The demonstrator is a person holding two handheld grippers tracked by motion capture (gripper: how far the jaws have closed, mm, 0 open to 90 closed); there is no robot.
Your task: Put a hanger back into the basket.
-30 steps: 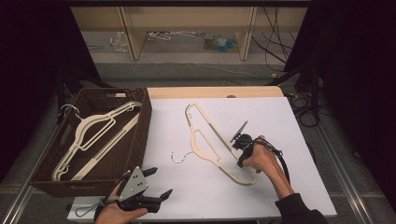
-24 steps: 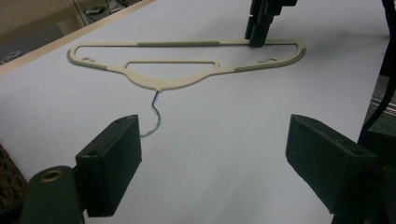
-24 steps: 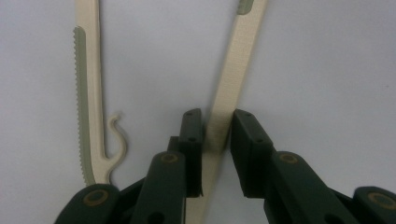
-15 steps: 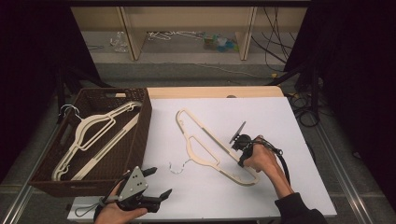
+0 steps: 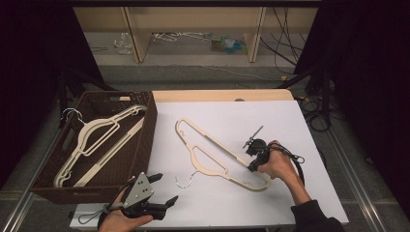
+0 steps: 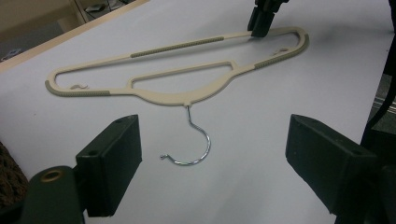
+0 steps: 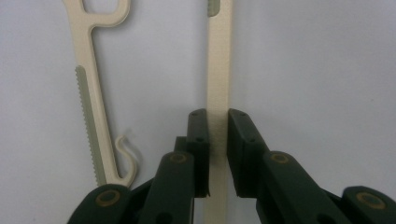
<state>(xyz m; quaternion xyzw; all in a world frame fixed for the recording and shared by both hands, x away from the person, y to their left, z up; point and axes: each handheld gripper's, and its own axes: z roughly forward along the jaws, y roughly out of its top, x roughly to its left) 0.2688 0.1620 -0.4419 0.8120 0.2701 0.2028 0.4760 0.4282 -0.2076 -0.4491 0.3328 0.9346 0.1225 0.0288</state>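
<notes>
A cream plastic hanger (image 5: 212,154) with a metal hook (image 5: 185,180) lies flat on the white table (image 5: 270,121). My right gripper (image 5: 252,166) is shut on the hanger's straight bottom bar near its right end. In the right gripper view both pads (image 7: 198,135) press on that bar (image 7: 218,70), with my right gripper (image 7: 217,116) pointing down at the table. My left gripper (image 5: 167,187) stands open near the front edge, holding nothing. In the left gripper view its jaws (image 6: 212,135) frame the hook (image 6: 191,149), which lies apart from them, and the hanger (image 6: 177,95) lies beyond.
A dark wicker basket (image 5: 145,125) stands at the table's left and holds two cream hangers (image 5: 96,140). Behind the table is a low wooden shelf (image 5: 193,29) with cables and small items on the floor. Cables trail at the right.
The hanger has swung on the table: its far end moved left toward the basket and the hook came nearer the front edge. The right gripper stayed on the bar. The left gripper kept still.
</notes>
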